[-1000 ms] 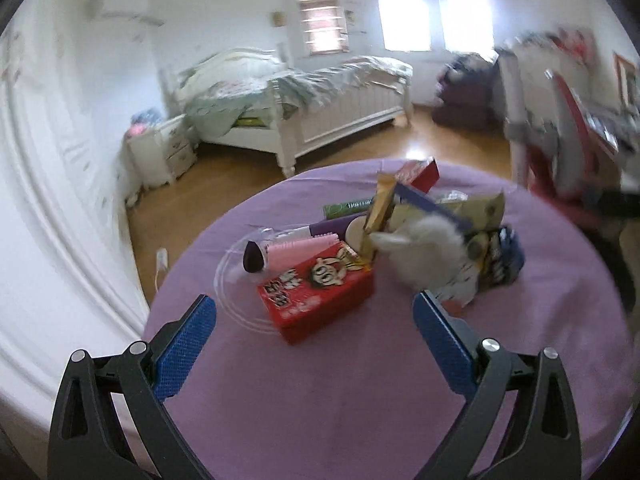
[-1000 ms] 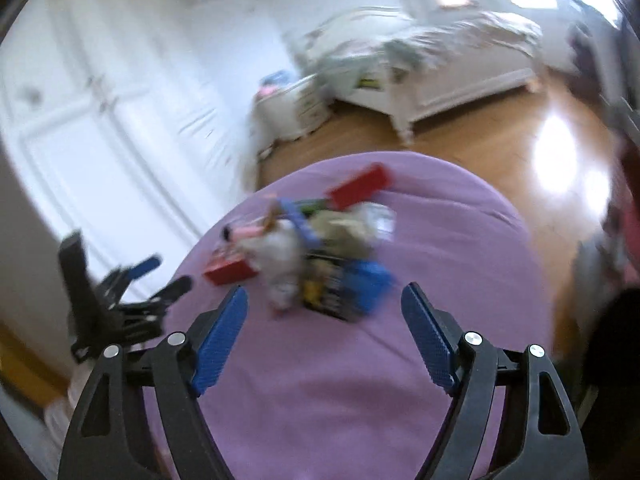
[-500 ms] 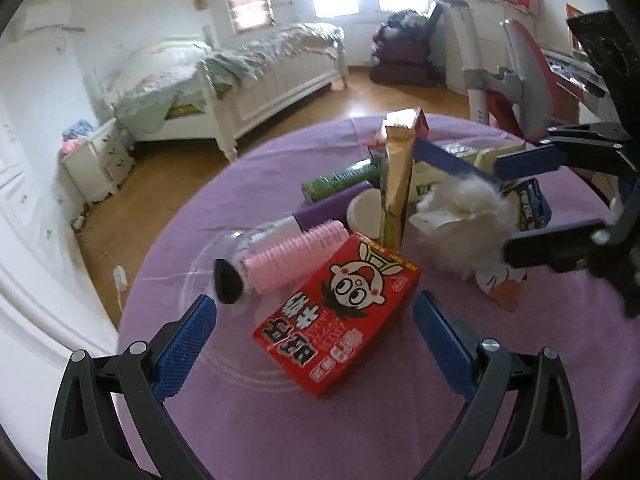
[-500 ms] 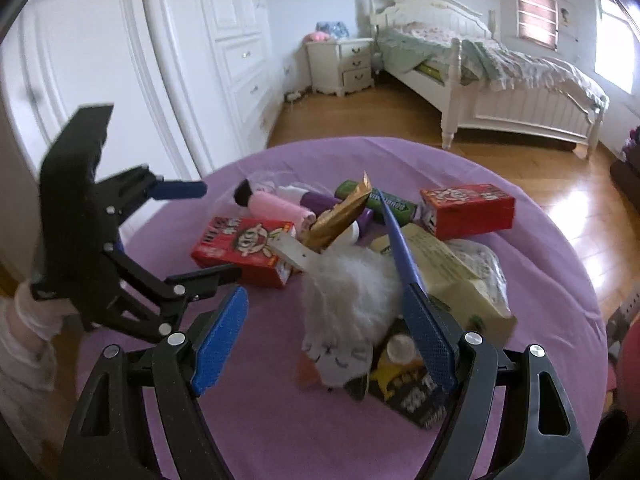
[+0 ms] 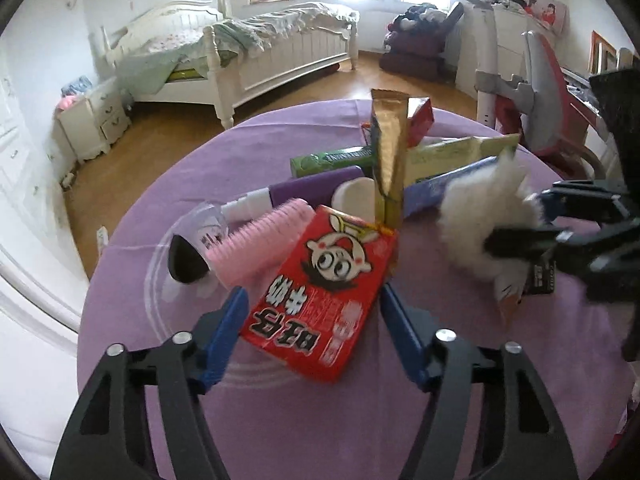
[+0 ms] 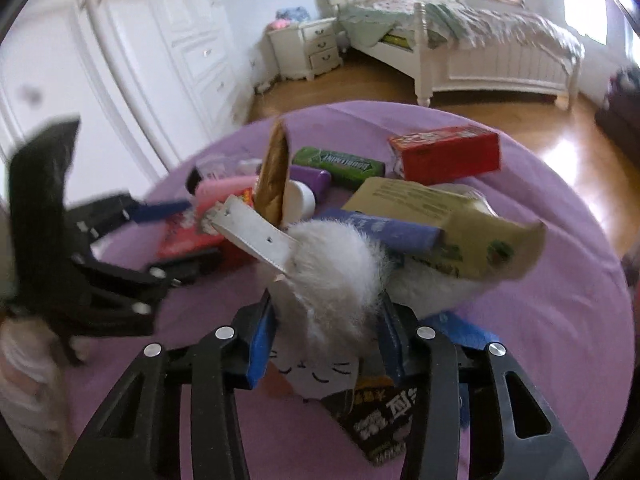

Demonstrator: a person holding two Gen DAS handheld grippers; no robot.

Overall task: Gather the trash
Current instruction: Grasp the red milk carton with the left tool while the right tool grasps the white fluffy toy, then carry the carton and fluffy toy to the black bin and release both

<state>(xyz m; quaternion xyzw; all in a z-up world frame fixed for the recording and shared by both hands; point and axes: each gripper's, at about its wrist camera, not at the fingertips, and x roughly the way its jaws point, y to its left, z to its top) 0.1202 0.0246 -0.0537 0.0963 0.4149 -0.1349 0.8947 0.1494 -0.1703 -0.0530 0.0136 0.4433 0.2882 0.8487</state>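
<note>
Piled mid-table: carton nearest, comb to its left, upright sachet behind, gum pack farther back, fluffy toy to the right.

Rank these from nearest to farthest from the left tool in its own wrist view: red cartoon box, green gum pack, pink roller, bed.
1. Red cartoon box: between the left tool pads.
2. Pink roller: just beyond, left.
3. Green gum pack: mid-table, behind the pile.
4. Bed: across the floor, far wall.
</note>
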